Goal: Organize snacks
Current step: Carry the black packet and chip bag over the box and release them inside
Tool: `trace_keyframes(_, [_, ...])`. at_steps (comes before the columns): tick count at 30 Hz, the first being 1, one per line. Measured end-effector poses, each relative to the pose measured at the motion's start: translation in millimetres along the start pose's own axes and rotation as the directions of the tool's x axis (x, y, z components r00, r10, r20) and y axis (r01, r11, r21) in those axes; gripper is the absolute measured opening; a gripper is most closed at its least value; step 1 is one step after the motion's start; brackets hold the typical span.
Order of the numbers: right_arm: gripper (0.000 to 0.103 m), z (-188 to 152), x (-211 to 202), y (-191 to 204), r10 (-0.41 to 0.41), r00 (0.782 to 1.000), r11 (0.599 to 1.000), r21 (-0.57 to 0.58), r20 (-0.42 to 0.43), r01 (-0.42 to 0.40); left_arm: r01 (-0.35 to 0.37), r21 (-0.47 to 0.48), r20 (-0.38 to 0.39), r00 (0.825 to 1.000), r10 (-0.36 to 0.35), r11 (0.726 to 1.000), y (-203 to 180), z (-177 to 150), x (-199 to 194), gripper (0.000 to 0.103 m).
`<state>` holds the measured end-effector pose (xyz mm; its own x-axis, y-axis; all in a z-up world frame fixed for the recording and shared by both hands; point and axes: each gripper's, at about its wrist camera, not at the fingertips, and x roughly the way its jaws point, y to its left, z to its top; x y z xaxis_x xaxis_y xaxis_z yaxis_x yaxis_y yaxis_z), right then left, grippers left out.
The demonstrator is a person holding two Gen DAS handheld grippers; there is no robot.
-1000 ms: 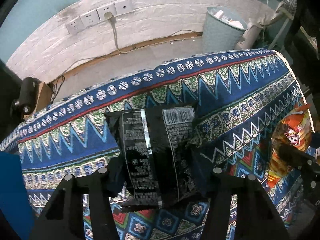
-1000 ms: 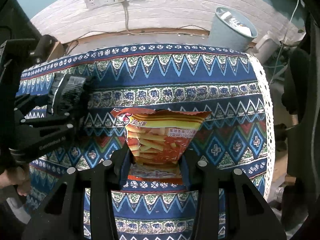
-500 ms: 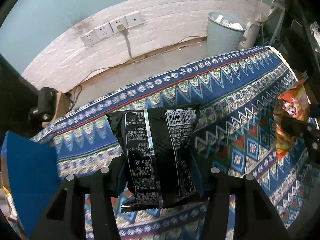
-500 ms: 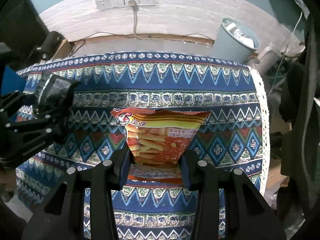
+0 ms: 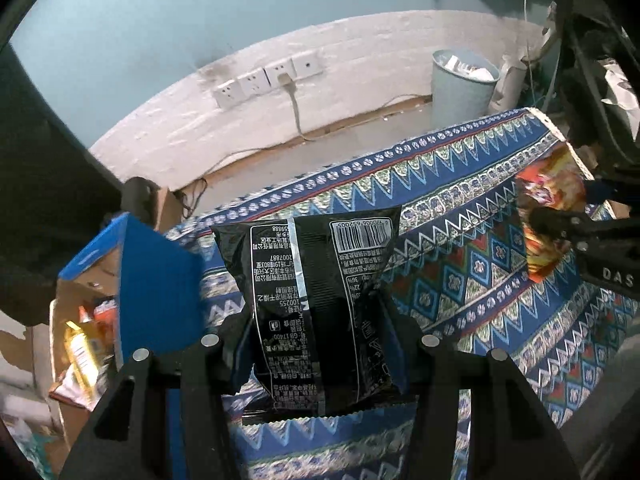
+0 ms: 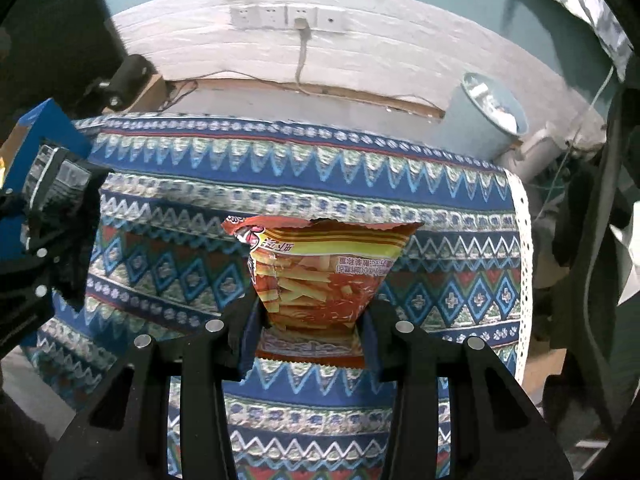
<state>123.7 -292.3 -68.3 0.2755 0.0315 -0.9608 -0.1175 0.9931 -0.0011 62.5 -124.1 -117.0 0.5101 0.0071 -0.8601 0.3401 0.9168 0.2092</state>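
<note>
snacks are in both my claws, held clear above the patterned table (image 6: 440, 184). my left claw (image 5: 316, 344) is clamped on a black packet (image 5: 312, 292), gripped low on its sides, its long axis running up away from the fingers. my right claw (image 6: 310, 326) is clenched on an orange packet (image 6: 320, 272) of fries, torn end up. the relation that matters: a blue cardboard box (image 5: 156, 292) with snacks inside stands at the table's left end, just beside my left claw and well apart from my right. i judge the black packet goes in first, carried leftward over the box wall, then the orange one follows across.
</note>
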Motion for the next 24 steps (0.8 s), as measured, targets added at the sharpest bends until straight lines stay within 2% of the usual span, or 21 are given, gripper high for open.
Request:
trace_keyframes(5, [0.041, 4.8, -23.1, 19.2, 0.046, 0.998, 0.999, -0.021, 0.041, -0.045, 0.017, -0.038, 0.033, 0.999, -0.016, 0.999, 20.3, -11.3, -26.5, 0.055])
trace_keyframes(10, [0.041, 8.2, -47.4, 38.1, 0.05, 0.995, 0.998, -0.045, 0.084, -0.046, 0.039, -0.088, 0.047, 0.998, -0.035, 0.995, 43.8, -21.6, -48.3, 0.055])
trace_keyframes(15, [0.041, 11.3, -71.8, 58.5, 0.069, 0.99, 0.995, -0.074, 0.126, -0.06, 0.023, -0.123, 0.096, 0.995, -0.011, 0.992, 61.9, -31.8, -77.3, 0.055])
trace_keyframes(24, [0.041, 18.6, -99.2, 102.0, 0.11, 0.98, 0.984, -0.155, 0.168, -0.084, 0.018, -0.147, 0.128, 0.992, 0.001, 0.989, 87.3, -49.3, -106.5, 0.055])
